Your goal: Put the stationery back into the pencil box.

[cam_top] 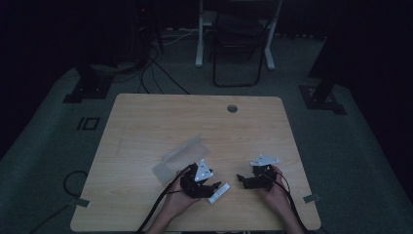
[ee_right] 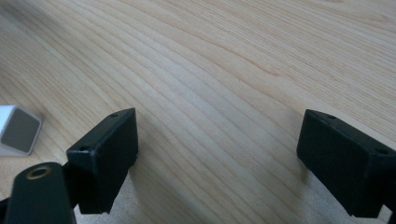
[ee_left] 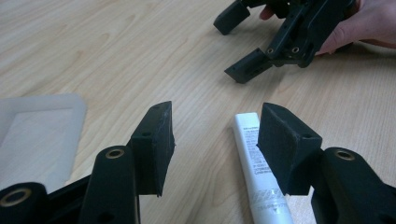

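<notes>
A slim white box (cam_top: 219, 192) with small print lies on the wooden table (cam_top: 146, 122) near the front edge. My left gripper (cam_top: 210, 187) is open just left of it. In the left gripper view the white box (ee_left: 258, 163) lies along the inner side of the right-hand jaw, and the gripper (ee_left: 217, 126) is not closed on it. My right gripper (cam_top: 242, 179) is open, a short way right of the box. Its own view shows bare wood between the jaws (ee_right: 217, 135) and the box's square end (ee_right: 17, 130) at the left.
A flat translucent pouch (cam_top: 179, 157) lies left of centre, behind my left gripper; its corner (ee_left: 39, 135) is beside the left jaw. The table has a cable hole (cam_top: 232, 108) at the back. A chair (cam_top: 236, 44) stands beyond the table.
</notes>
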Motion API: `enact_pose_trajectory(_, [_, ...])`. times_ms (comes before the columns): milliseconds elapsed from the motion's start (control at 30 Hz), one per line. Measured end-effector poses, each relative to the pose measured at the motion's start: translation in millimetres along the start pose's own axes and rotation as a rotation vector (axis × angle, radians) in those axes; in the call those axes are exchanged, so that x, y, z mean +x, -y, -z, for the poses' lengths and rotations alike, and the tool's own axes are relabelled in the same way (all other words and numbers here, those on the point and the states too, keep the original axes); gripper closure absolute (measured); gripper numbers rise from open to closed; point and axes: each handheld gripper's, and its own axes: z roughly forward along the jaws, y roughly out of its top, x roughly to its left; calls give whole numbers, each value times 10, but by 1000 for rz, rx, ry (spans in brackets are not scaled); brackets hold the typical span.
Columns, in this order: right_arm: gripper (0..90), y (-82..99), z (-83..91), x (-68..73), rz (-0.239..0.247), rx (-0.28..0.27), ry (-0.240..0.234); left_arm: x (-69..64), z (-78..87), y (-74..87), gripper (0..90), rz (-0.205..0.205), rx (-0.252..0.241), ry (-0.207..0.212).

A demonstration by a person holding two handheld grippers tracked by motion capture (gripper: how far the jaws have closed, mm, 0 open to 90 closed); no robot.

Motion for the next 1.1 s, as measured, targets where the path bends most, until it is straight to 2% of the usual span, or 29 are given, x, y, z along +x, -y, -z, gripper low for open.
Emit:
enact_pose_trajectory(433, [126,0,0,0,0,0,0,-80,-122,3,455,-4,21,26])
enact_pose_trajectory(1100, [126,0,0,0,1,0,0,-170,-223,25,453,-13,42,49])
